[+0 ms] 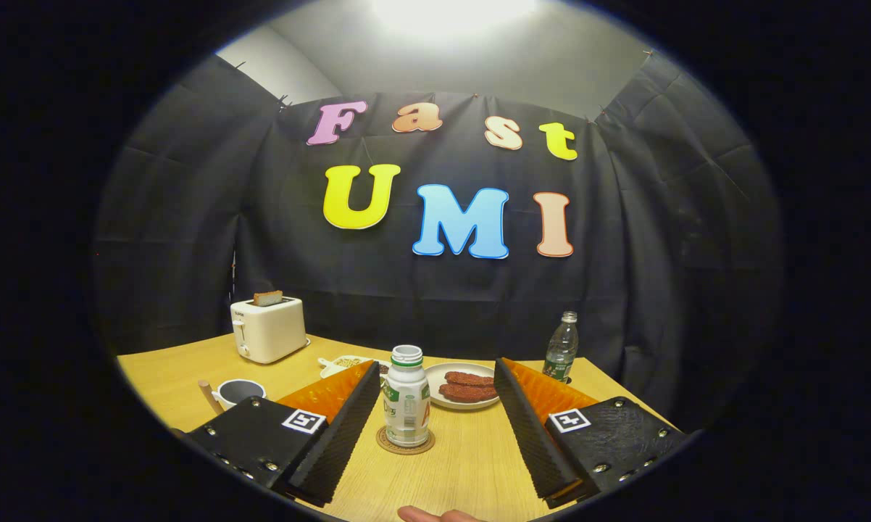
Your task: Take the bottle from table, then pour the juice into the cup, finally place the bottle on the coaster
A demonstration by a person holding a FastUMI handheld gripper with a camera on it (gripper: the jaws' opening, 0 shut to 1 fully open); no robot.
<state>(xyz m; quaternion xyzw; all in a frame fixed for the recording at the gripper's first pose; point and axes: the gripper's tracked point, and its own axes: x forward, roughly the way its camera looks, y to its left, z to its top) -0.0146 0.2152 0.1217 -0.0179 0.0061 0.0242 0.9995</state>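
A white juice bottle (406, 399) with no cap stands upright on a round cork coaster (405, 442), just ahead of the fingers and closer to the left one. My gripper (437, 377) is open; its black ribbed fingers stand on either side of the bottle without touching it. A white cup (237, 392) with a dark inside and a wooden handle sits on the table beyond the left finger.
A white toaster (268, 328) with a slice of bread stands at the back left. A plate of reddish food (467, 386) lies behind the bottle, a small dish (345, 362) to its left. A clear water bottle (561, 348) stands back right. A fingertip (435, 515) shows near me.
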